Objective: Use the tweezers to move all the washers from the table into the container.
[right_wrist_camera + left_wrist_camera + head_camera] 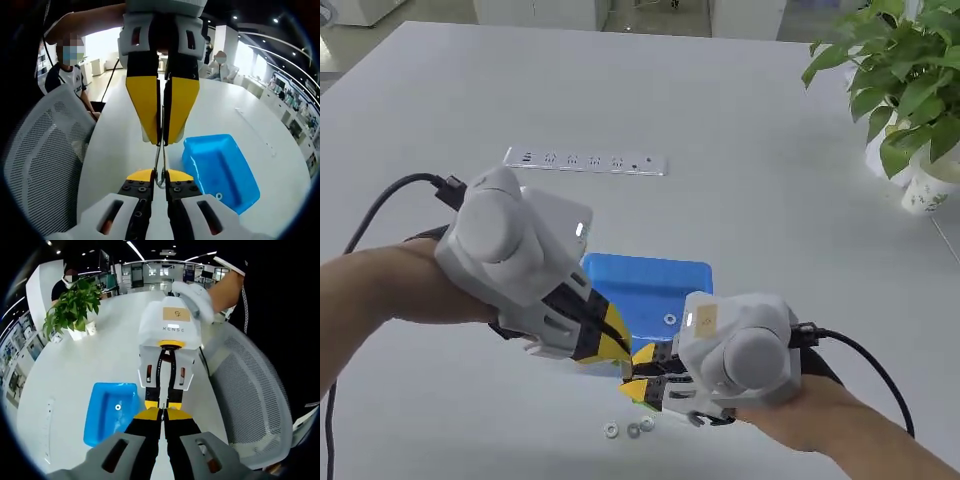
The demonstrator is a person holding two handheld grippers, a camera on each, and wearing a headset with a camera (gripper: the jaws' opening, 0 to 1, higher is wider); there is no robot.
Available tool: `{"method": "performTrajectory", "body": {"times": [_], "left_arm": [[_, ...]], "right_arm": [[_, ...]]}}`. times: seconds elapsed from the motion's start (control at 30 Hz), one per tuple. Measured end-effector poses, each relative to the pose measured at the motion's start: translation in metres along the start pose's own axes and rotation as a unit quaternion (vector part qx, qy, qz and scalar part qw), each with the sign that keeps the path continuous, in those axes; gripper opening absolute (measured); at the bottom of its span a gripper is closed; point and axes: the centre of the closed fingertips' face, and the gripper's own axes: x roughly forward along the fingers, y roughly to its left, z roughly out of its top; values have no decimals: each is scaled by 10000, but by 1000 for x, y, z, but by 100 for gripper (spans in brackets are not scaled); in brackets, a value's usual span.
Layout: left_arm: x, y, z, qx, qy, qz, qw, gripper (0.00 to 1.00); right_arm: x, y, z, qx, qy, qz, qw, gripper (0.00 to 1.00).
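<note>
Left tool [163, 416] and right tool [160, 179] faced each other tip to tip, each closed narrow on the thin tweezers [160, 161] held between them; risk judged: with two grips on one slender piece, a pull out of line could bend it or let it slip to the desk [750, 120]; a drop could scatter the three washers [632, 429] lying loose on the desk near the right tool; the blue container [620, 275] sat just beyond the tools, open-topped, with one washer [669, 320] inside.
</note>
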Motion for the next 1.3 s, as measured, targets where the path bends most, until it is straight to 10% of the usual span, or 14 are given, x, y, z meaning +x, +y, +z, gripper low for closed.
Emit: {"method": "performTrajectory", "body": {"times": [0.77, 1.3], "left_arm": [[-24, 31, 21, 153, -43, 174, 9997, 6], [-8, 66, 25, 368, 20, 112, 9993, 6]], "right_arm": [[-18, -35, 26, -137, -51, -202, 9997, 10], [-23, -71, 10, 1, -24, -461, 9989, 10]]}}
